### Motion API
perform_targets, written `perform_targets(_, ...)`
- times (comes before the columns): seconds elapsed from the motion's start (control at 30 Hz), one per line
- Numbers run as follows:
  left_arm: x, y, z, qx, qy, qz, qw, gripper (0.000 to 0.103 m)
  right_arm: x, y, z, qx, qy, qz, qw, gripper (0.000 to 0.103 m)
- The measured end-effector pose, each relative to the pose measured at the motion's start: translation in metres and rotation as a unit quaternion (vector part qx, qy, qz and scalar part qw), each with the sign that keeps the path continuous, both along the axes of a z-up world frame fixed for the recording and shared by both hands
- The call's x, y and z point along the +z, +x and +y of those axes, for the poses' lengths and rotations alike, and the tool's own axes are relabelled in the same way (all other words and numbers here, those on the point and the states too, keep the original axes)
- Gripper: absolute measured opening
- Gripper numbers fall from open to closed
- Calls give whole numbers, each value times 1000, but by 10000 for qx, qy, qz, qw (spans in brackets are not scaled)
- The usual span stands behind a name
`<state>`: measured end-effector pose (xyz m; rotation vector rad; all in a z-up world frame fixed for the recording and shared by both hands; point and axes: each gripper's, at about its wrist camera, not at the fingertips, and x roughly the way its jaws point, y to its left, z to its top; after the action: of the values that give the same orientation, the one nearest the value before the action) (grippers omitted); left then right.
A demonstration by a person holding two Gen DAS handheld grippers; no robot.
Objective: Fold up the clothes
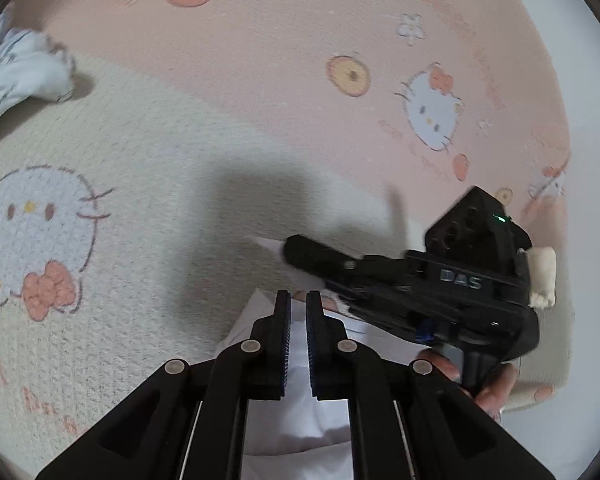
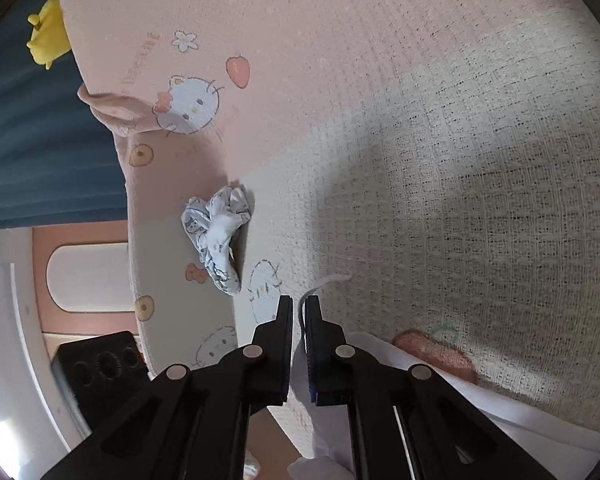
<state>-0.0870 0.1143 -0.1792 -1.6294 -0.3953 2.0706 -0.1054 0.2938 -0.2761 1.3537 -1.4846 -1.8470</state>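
We list a bedspread (image 1: 260, 80) in pale pink and cream bands, printed with white cat faces, coral bows, strawberries and small flowers. We note a plain white garment (image 1: 300, 412), and a crumpled white cloth (image 2: 218, 232) with grey-blue cartoon print. Black grippers carry blue pads (image 1: 286, 344); a yellow toy (image 2: 48, 34) sits against dark blue.

A knitted blanket (image 2: 440, 128), half pink and half cream, covers the bed and is printed with white cat faces (image 1: 432, 114), strawberries (image 2: 238, 70), small flowers (image 1: 411, 29) and round orange fruit slices (image 1: 347, 75). Past its edge in the right wrist view hangs a dark blue curtain (image 2: 40, 152), with a yellow soft toy (image 2: 50, 34) in front of it. Lower down stands a white and pink panel (image 2: 80, 276).
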Motion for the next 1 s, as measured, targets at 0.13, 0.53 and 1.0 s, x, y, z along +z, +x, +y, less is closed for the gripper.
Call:
perform_targets(0.13, 0, 2, 7, -229, -238, -17, 9995, 6, 10, 1, 1, -30, 52, 75, 10000, 5)
perform_targets(0.53, -14, 2, 0, -149, -424, -164, 9989, 6, 20, 12, 11, -22, 289, -16, 9996, 5)
perform_targets(1.0, -41, -10, -15, 272, -455, -529, 9972, 6, 21, 25, 14, 224, 629, -209, 9975, 5)
